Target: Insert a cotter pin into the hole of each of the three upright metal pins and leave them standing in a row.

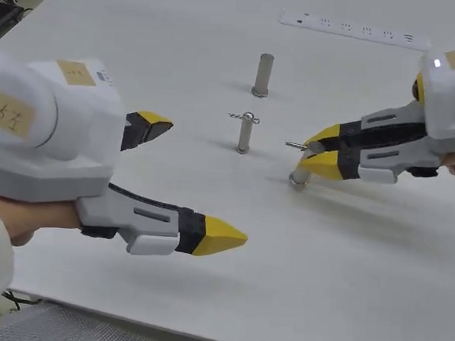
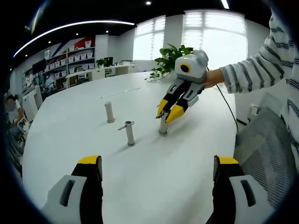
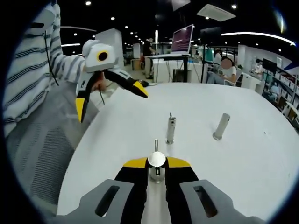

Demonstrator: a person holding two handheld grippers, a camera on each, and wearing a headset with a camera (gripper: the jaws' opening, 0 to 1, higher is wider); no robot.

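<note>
The right gripper [image 1: 309, 153] has its jaws closed on a cotter pin [image 1: 294, 145] at the top of the nearest metal pin [image 1: 299, 177] on the desk [image 1: 360, 269]. The left gripper [image 1: 202, 180] hovers with its jaws wide apart. The middle pin [image 1: 245, 133] carries a second cotter pin [image 1: 244, 117]. The writing on the tan sticker [image 1: 8, 112] is illegible.

Your bench [image 1: 344, 283] is smooth, matt white, and the three metal pins [image 1: 263, 74] on it are dull grey with a satin sheen. The cotter pin [image 1: 294, 146] at your right gripper's [image 1: 308, 154] jaws is thin bare wire. That gripper and the left gripper [image 1: 205, 180] have glossy white plastic shells, matt black-and-yellow jaws and tan paper labels [image 1: 76, 72].
</note>
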